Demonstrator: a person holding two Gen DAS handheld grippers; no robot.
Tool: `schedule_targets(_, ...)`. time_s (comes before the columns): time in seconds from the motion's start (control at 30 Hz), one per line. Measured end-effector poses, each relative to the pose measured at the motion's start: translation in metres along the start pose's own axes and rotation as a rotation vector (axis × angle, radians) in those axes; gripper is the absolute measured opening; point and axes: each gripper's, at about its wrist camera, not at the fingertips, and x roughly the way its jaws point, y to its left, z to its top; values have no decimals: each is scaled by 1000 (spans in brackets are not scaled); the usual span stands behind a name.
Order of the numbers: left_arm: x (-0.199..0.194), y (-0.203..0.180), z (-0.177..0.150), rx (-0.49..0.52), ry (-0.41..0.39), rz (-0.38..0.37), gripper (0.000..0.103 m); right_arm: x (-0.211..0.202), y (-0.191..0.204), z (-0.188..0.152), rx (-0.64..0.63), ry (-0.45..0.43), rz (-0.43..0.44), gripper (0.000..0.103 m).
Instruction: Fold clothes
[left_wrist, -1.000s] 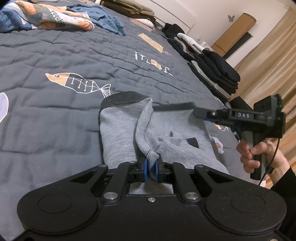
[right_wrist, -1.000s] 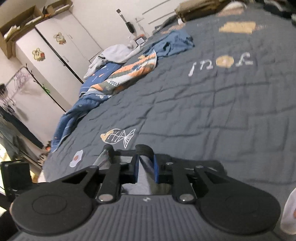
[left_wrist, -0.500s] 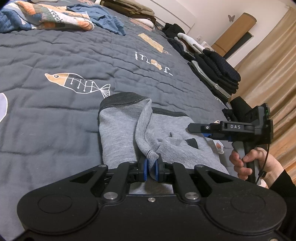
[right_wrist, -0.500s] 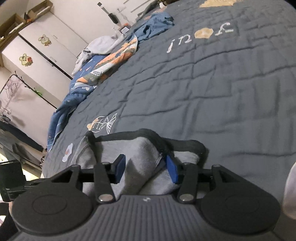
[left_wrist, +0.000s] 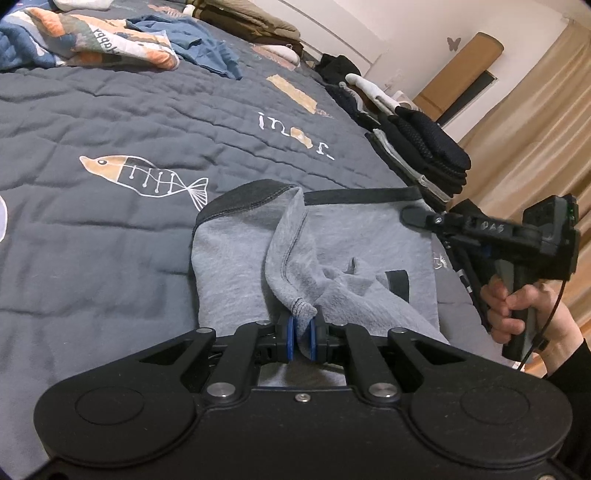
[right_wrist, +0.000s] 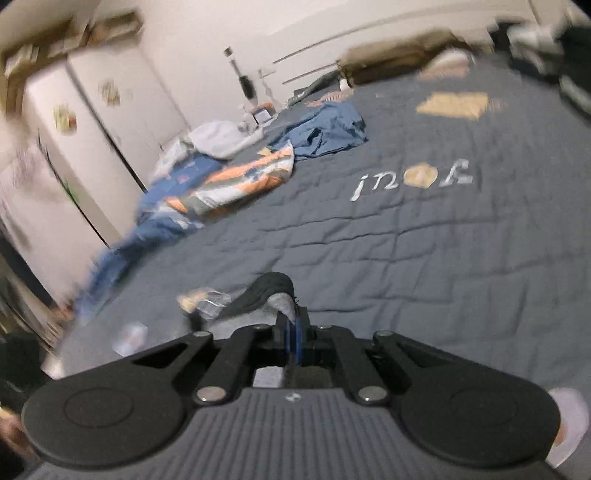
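Note:
A grey garment (left_wrist: 240, 258) with a dark waistband lies crumpled on the dark quilt (left_wrist: 110, 110). My left gripper (left_wrist: 302, 339) is shut on a stitched hem of it, close to the camera. In the left wrist view my right gripper (left_wrist: 408, 216) sits at the waistband's right corner, held by a hand (left_wrist: 517, 306). In the blurred right wrist view the right gripper (right_wrist: 294, 341) has its jaws closing tight, blue pads pinching grey fabric and the dark band (right_wrist: 271, 290), which rises just ahead of them.
A stack of folded dark clothes (left_wrist: 424, 147) sits at the bed's right edge by beige curtains. Unfolded blue and orange-patterned clothes (left_wrist: 110, 44) are heaped at the far side. White wardrobe doors (right_wrist: 92, 147) stand beyond the bed.
The right gripper opened wide over the waistband, then shut on its corner and rose, drawing the band out straight to the right. The left gripper kept its hold and did not move.

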Motion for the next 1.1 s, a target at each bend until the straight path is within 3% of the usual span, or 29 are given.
schedule_targets(0.1, 2, 0, 0, -2, 6, 13, 9, 30, -12, -16, 1, 103, -83, 6)
schedule_targets(0.2, 2, 0, 0, -1, 4, 13, 9, 39, -33, -22, 98, 158, -88, 11)
schedule_targets(0.37, 2, 0, 1, -4, -6, 13, 9, -2, -22, 1, 74, 18, -101, 32)
schedule_targets(0.4, 2, -1, 1, 0, -12, 12, 9, -11, -19, 6, 67, -6, -93, 32)
schedule_targets(0.47, 0, -2, 2, 3, -25, 8, 9, -21, -12, 10, 48, -13, 6, 33)
schedule_targets(0.6, -5, -5, 4, 4, -52, -2, 8, -20, 14, 2, -24, 61, 191, 37)
schedule_targets(0.67, -7, -5, 6, -1, -59, -6, 8, -17, 35, -5, -103, 105, 236, 42)
schedule_targets(0.9, -9, -8, 11, -8, -79, -21, 8, -15, 104, -30, -410, 168, 231, 50)
schedule_targets(1.1, -12, -9, 12, -10, -84, -30, 8, -4, 102, -40, -375, 213, 207, 52)
